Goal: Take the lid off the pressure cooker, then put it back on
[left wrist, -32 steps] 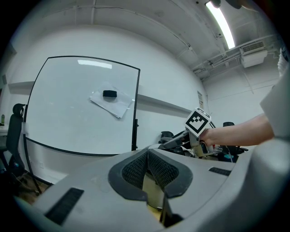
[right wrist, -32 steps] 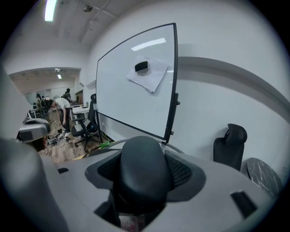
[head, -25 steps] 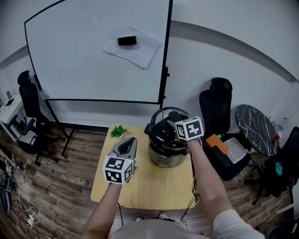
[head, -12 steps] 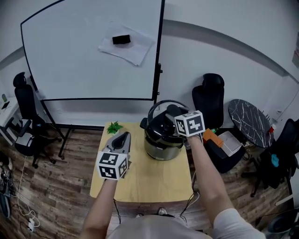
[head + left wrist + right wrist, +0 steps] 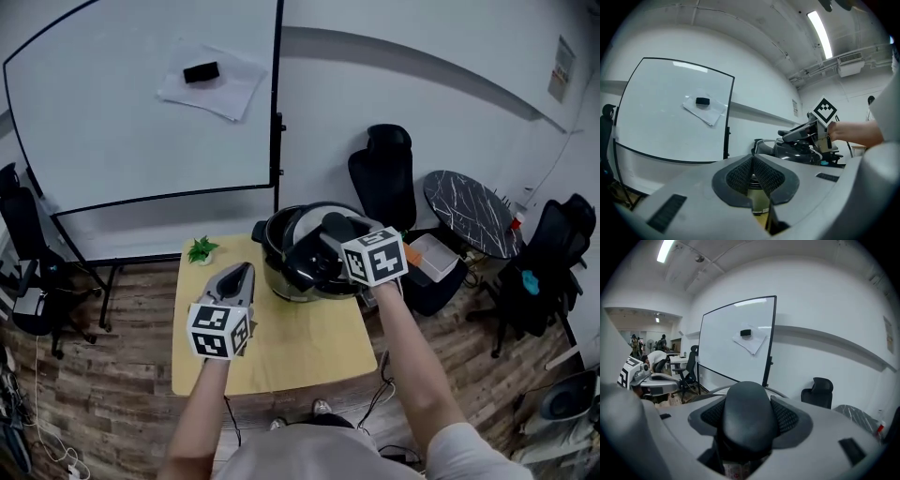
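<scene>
- Judging by its dark moulded top and metal rim, the pressure cooker lid (image 5: 309,262) is probably heavy and rigid. It looks smooth enough to slip if pinched at the edge, so the rounded black handle (image 5: 745,413) on top is the sensible place to hold.
- The lid sits just right of centre in the head view, tilted over the cooker pot (image 5: 272,239), with the pot's pale rim showing behind it. Whether any edge of the lid touches the pot I cannot tell.
- The right gripper (image 5: 333,230) is clamped on that handle — its jaws press both flanks of the knob, which fills the gap between them.
- A tilted load held by one knob could swing, so a firm, level carry seems wise.
- The left gripper (image 5: 753,172) has its jaws closed together with nothing between them. It hangs above the wooden table (image 5: 300,352), left of the cooker in the head view and apart from it.
</scene>
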A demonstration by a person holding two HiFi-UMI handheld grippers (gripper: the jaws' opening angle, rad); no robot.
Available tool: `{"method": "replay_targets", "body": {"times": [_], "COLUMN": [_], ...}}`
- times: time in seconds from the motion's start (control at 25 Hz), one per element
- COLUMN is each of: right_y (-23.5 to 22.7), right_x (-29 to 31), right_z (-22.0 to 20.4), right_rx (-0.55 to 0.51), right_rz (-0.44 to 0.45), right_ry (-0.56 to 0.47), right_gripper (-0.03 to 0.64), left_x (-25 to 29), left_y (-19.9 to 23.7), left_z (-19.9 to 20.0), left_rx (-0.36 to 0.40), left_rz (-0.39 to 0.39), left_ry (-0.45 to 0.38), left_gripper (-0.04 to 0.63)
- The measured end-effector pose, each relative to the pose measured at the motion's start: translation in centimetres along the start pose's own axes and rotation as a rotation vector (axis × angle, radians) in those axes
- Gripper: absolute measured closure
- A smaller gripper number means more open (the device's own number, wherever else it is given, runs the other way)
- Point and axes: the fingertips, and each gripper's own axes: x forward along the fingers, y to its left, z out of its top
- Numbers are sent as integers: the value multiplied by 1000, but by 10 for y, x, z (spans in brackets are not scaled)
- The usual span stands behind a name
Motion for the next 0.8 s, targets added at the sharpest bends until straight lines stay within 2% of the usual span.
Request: {"method": "replay_targets", "body": {"times": [0.4,0.8], "right_y": [7,29], "right_x": [-57,-80], "right_z": [-51,-110], "right_rx": [37,40], "right_rz": [-78,-94], "right_ry": [29,67], "right_gripper": [331,332], "left_x": [9,16], "left_y": [-32,-57], "left_z": [-21,-43], "left_rx": [-15,-21], "left_rz": [-106,-169], "left_ry": [32,63], "left_gripper": [578,578]}}
